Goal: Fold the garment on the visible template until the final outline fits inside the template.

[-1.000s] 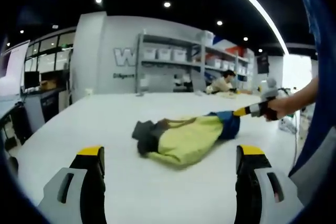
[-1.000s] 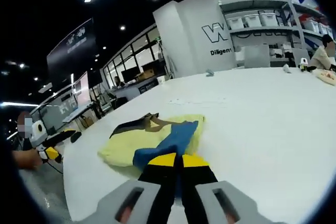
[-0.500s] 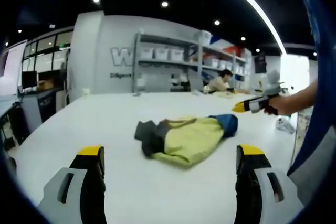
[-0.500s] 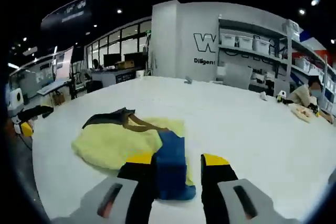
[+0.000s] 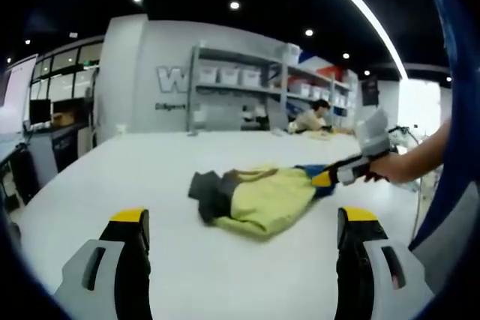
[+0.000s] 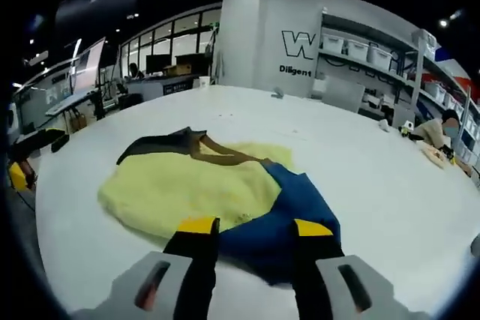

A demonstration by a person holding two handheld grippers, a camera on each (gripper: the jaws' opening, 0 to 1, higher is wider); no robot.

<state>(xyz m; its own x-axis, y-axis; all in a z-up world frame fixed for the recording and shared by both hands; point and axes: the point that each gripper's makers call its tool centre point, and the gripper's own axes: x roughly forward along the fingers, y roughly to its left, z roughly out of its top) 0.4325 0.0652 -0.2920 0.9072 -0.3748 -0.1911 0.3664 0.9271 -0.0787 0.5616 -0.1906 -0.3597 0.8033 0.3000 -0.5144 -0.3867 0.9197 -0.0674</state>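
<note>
the garment (image 5: pixel 259 198) is being seen lying bunched on the white tabletop (image 5: pixel 112 177), ahead of the left gripper (image 5: pixel 240 260) and between the lines of its jaws, well apart from them. those jaws are being held wide with nothing between them. in the right gripper view the garment (image 6: pixel 195 185) is being shown as a yellow body with a dark collar end on the far side and a blue part (image 6: pixel 281 219) just ahead of the right gripper (image 6: pixel 255 241). its jaws are being held parted, the blue cloth lying right at the tips and between them; whether it is being touched cannot be told. the right gripper (image 5: pixel 341 174) is also being seen in the left gripper view, beside the blue end. no template outline is being made out on the tabletop.

step judged: the blue end is being lined up for a grasp, folding far from finished. next move is likely calling for the right jaws to be closed on the blue edge and for it to be carried over the yellow body, with the left gripper being brought in to pin or lift the other side.
</note>
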